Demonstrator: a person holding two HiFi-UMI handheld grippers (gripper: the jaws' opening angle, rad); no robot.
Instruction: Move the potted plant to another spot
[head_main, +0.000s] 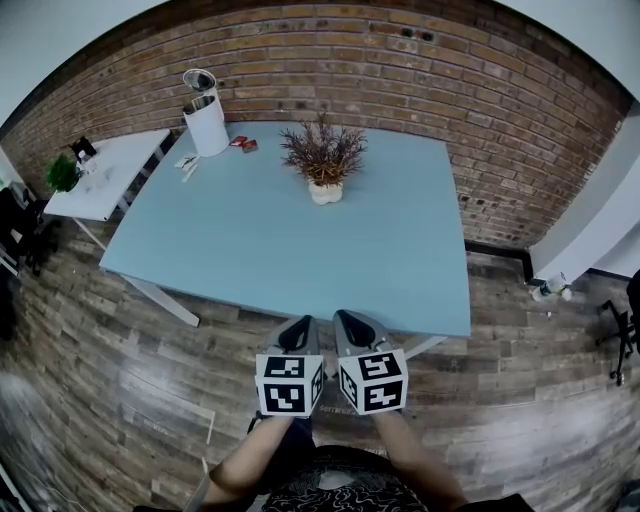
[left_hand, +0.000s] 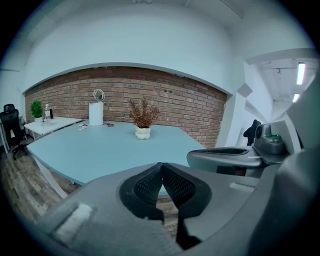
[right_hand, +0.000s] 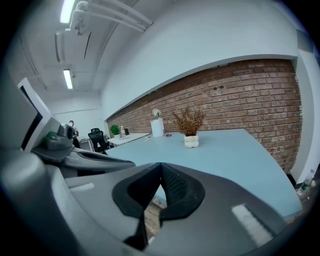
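Two grippers, left gripper (head_main: 304, 324) and right gripper (head_main: 343, 318), jaws together, empty; potted plant (head_main: 324, 160) on blue table (head_main: 240, 245).

Cool, even, rather dim indoor light. Strip lights (right_hand: 66, 11) on the ceiling glow slightly blown out. The table (head_main: 250, 240) looks matte and the floor (head_main: 140, 390) shines softly at near left. Fisheye bends the wall (head_main: 400, 70), and the corners go black. The left gripper (left_hand: 161, 165) and right gripper (right_hand: 161, 165) look soft up close.
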